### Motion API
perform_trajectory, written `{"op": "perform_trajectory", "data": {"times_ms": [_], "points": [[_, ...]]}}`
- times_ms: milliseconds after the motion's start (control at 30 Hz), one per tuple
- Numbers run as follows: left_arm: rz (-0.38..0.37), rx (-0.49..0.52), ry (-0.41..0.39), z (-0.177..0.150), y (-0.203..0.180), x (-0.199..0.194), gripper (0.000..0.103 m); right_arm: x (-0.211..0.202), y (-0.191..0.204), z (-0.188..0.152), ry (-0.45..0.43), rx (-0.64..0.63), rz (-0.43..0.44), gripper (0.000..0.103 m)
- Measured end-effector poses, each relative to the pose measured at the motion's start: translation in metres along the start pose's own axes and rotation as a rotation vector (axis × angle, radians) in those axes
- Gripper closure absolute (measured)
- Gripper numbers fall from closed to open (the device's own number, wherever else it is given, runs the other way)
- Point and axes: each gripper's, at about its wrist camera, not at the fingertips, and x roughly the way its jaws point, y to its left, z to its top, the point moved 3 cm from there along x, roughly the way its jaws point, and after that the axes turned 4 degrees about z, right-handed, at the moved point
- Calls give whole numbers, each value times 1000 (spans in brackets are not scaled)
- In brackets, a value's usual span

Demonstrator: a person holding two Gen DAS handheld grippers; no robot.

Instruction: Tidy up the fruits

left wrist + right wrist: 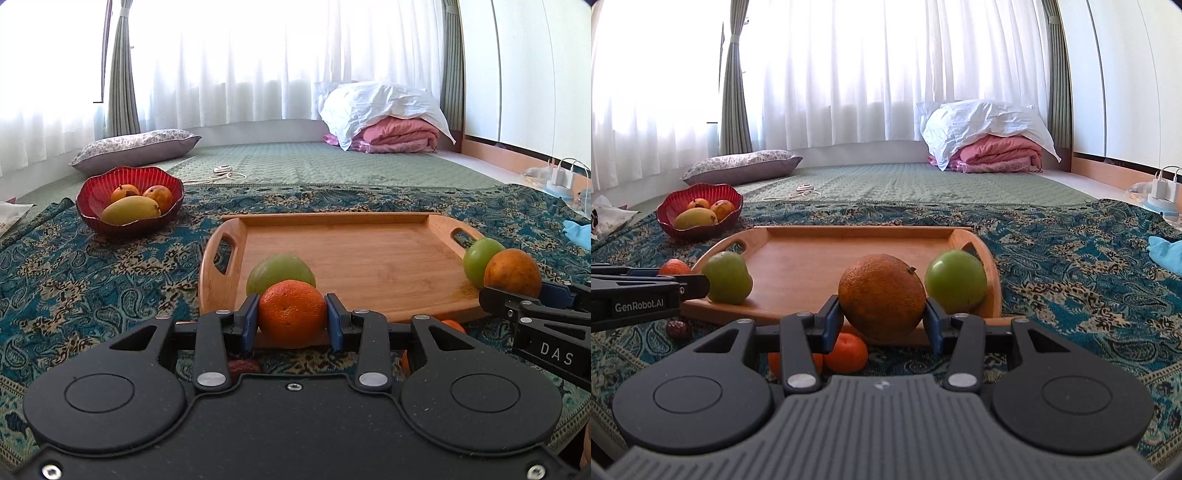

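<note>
Left wrist view: each gripper pinches one orange at the near edge of the wooden tray (369, 254).

The tray lies on a patterned cloth (92, 280); a red bowl (92, 210) of mangoes sits far left. The left gripper (291, 321) clamps a bright orange (291, 314) just in front of a green fruit (280, 269). The right gripper (882, 317) clamps a duller, speckled orange (882, 295), a second green fruit (955, 280) beside it. Readable markings: "DAS", "GenRobot.AI".

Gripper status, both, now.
Left gripper: shut on bright orange.
Right gripper: shut on dull orange.
</note>
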Motion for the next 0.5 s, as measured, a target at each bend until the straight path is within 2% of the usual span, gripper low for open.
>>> {"op": "perform_trajectory", "data": {"times_ms": [267, 500], "points": [[-8, 7, -3, 13, -3, 9, 68, 8, -3, 9, -9, 7, 3, 53], [-30, -3, 17, 37, 2, 22, 68, 23, -13, 32, -6, 25, 11, 53]]}}
